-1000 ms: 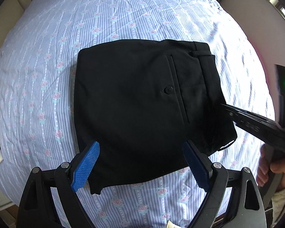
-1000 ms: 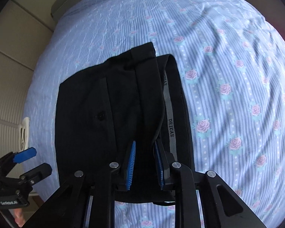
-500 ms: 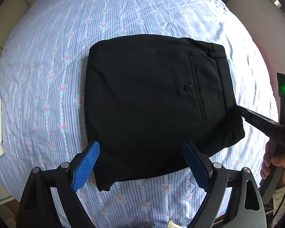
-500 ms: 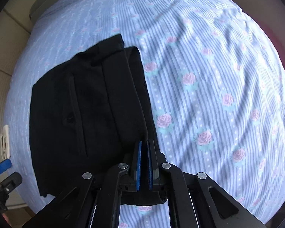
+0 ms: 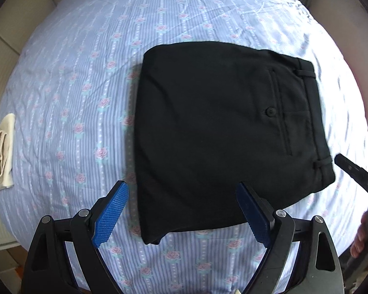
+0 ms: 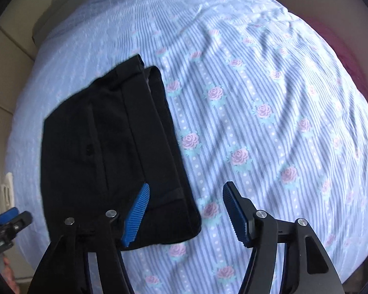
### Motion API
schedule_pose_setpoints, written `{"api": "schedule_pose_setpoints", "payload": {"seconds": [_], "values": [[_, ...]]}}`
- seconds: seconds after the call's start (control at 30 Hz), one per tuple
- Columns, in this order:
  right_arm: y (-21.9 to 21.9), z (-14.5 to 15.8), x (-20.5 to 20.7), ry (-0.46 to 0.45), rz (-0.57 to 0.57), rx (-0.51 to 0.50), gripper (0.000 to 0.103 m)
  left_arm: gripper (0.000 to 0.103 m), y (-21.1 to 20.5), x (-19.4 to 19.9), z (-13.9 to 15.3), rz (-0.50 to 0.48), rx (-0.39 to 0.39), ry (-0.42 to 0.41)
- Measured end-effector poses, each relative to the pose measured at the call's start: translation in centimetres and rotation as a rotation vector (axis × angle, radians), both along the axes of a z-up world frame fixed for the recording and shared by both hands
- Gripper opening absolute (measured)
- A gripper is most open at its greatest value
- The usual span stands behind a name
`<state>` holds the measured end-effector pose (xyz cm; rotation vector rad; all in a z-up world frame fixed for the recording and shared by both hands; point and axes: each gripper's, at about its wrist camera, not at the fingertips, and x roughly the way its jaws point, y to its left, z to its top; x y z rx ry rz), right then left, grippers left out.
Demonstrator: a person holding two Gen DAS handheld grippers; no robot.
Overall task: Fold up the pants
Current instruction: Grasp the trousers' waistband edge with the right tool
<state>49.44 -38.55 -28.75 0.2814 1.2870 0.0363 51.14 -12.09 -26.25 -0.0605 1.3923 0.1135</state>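
The black pants [image 5: 220,132] lie folded into a compact rectangle on the bed, back pocket and button up, waistband to the right. They also show in the right wrist view [image 6: 110,152], at the left. My left gripper [image 5: 181,213] is open and empty, above the pants' near edge. My right gripper [image 6: 186,213] is open and empty, just off the waistband's near corner; its left pad hangs over the cloth. In the left wrist view the right gripper's finger [image 5: 355,174] shows beside the waistband corner.
The bed sheet [image 5: 85,73] is light blue with stripes and pink roses, and it stretches wide to the right in the right wrist view [image 6: 269,122]. A folded cream cloth [image 5: 2,152] lies at the bed's left edge. The bed's edges curve off nearby.
My right gripper was shut on the waistband corner; it has opened and let go, and drawn slightly back. The pants now lie flat. My left gripper stayed open and has pulled back a little.
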Motion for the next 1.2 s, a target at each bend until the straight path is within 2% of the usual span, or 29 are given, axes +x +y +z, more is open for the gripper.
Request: {"api": "schedule_pose_setpoints", "payload": {"seconds": [0.1, 0.27, 0.37, 0.47, 0.6, 0.7, 0.9, 1.03, 1.2], "values": [[0.2, -0.9, -1.2, 0.029, -0.034, 0.044, 0.065, 0.090, -0.2, -0.3, -0.3, -0.005, -0.011, 0.018], [-0.2, -2.6, -3.9, 0.064, -0.131, 0.231, 0.067, 0.090, -1.4, -0.6, -0.4, -0.044, 0.008, 0.027], [0.7, -5.0, -4.6, 0.105, -0.167, 0.320, 0.067, 0.090, -2.1, -0.7, -0.4, -0.070, 0.026, 0.025], [1.4, -7.0, -4.1, 0.112, -0.197, 0.366, 0.067, 0.090, -2.5, -0.8, -0.2, -0.099, 0.054, 0.011], [1.5, -9.0, -3.3, 0.081, -0.277, 0.405, 0.067, 0.090, -2.5, -0.7, 0.1, -0.117, 0.076, 0.004], [1.3, -10.0, -2.6, 0.060, -0.339, 0.452, 0.073, 0.090, -2.3, -0.5, 0.2, -0.113, 0.091, -0.005], [1.3, -10.8, -1.1, 0.027, -0.376, 0.486, 0.075, 0.091, -1.9, -0.2, -0.5, -0.108, 0.110, -0.014], [0.6, -9.6, -0.7, -0.052, -0.393, 0.580, 0.069, 0.091, -1.8, 0.2, -0.8, -0.110, 0.106, -0.030], [1.0, -9.6, 0.2, -0.071, -0.389, 0.555, 0.067, 0.091, -1.0, 0.7, -0.9, -0.111, 0.102, -0.062]]}}
